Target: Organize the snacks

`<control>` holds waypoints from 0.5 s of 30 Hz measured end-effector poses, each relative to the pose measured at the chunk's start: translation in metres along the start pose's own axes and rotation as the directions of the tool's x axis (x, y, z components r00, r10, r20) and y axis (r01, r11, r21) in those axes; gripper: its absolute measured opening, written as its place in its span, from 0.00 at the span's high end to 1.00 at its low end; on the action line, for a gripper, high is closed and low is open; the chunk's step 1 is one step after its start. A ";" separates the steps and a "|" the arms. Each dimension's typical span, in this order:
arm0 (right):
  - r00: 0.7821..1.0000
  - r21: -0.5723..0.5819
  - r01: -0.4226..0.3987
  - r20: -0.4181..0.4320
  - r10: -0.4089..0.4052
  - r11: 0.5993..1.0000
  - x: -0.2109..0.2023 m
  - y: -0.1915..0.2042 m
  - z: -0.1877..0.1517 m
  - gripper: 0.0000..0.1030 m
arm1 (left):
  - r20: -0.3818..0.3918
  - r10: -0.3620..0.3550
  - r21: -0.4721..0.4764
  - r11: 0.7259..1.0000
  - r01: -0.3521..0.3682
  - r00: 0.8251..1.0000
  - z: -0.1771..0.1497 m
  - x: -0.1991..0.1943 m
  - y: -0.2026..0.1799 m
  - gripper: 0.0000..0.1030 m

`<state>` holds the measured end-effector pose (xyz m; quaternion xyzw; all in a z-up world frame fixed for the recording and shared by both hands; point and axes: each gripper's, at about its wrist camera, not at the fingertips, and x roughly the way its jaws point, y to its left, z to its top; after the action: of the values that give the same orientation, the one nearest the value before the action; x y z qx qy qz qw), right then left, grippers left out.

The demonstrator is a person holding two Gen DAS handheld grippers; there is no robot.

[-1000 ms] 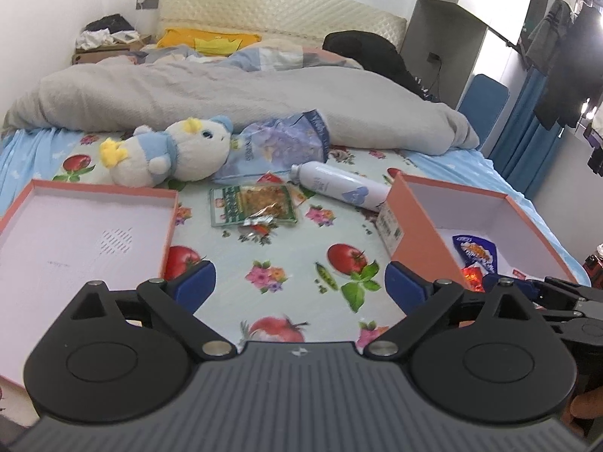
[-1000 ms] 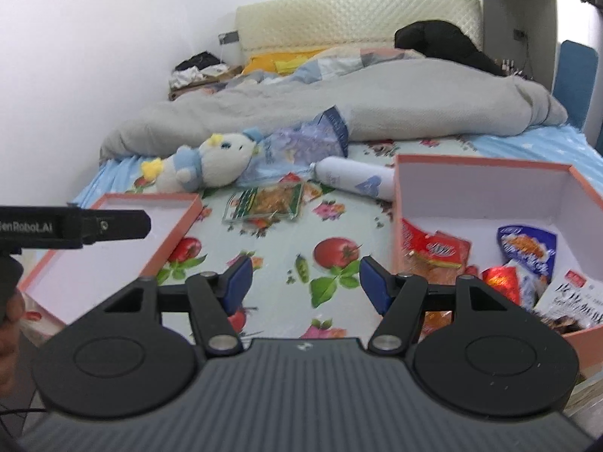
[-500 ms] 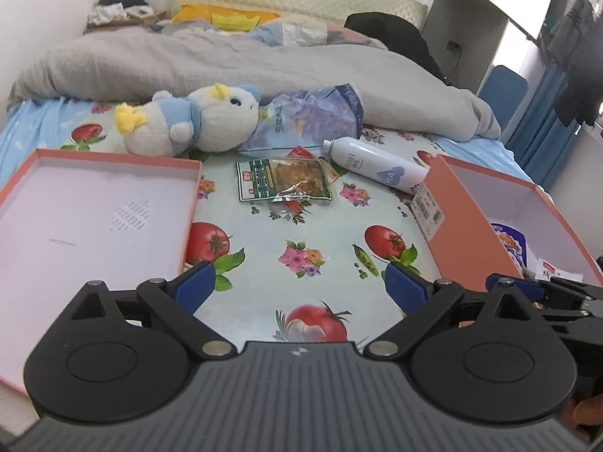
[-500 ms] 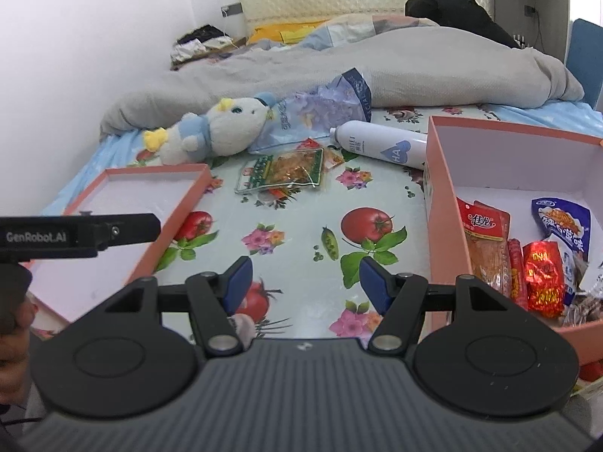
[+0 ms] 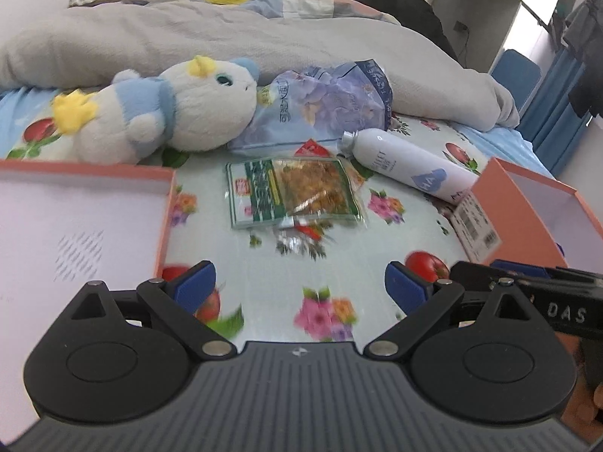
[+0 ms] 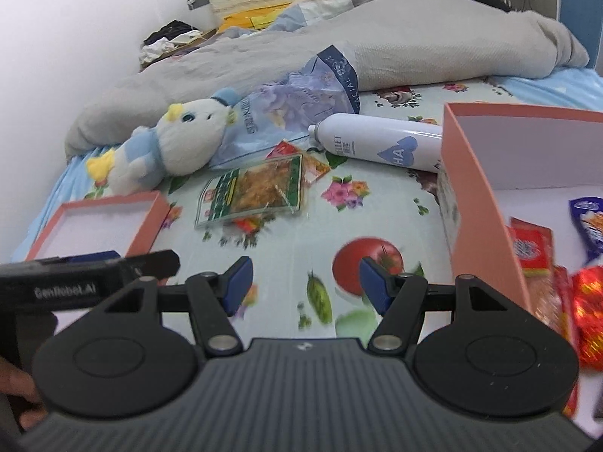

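**Both grippers over the bed, nothing picked up**

Going left to right across the bed, which has a fruit-and-flower sheet. At the left edge sits an open pink lid, white inside, with nothing in it. Just behind its far rim lies a white and blue plush toy on its side, head resting against a crumpled blue tissue pack. In front of that pack, about mid-bed, lies the green snack packet, flat, with a smaller red packet poking out from under it. To its right is a white spray bottle on its side, its base touching the near wall of the pink box at the right edge. That box holds several snacks: red packs and a blue one. A grey duvet is bunched across the far end.

The left gripper hangs over the sheet, short of the green packet, jaws spread wide, nothing between them. The right gripper is just beside the box's left wall, jaws parted too and not holding anything.
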<state>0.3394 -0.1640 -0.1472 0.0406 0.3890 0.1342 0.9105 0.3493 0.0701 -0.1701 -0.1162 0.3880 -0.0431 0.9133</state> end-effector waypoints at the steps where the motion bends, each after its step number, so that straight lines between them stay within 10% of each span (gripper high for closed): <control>1: 1.000 0.007 -0.002 0.000 0.002 1.000 0.007 -0.002 0.005 0.37 | -0.001 -0.002 0.005 1.000 0.002 1.000 0.004 0.008 0.001 0.05; 10: 0.999 0.113 -0.047 -0.001 0.047 0.993 0.075 -0.009 0.037 0.37 | 0.040 0.010 -0.035 0.999 -0.008 0.999 0.036 0.067 0.017 0.10; 15: 0.997 0.231 -0.068 -0.005 0.071 0.971 0.108 -0.017 0.038 0.37 | 0.028 0.018 -0.082 0.997 -0.016 0.999 0.044 0.097 0.032 0.31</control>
<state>0.4418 -0.1494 -0.1998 0.1589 0.4065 0.1203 0.8917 0.4476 0.0925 -0.2162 -0.1506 0.3770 -0.0178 0.9137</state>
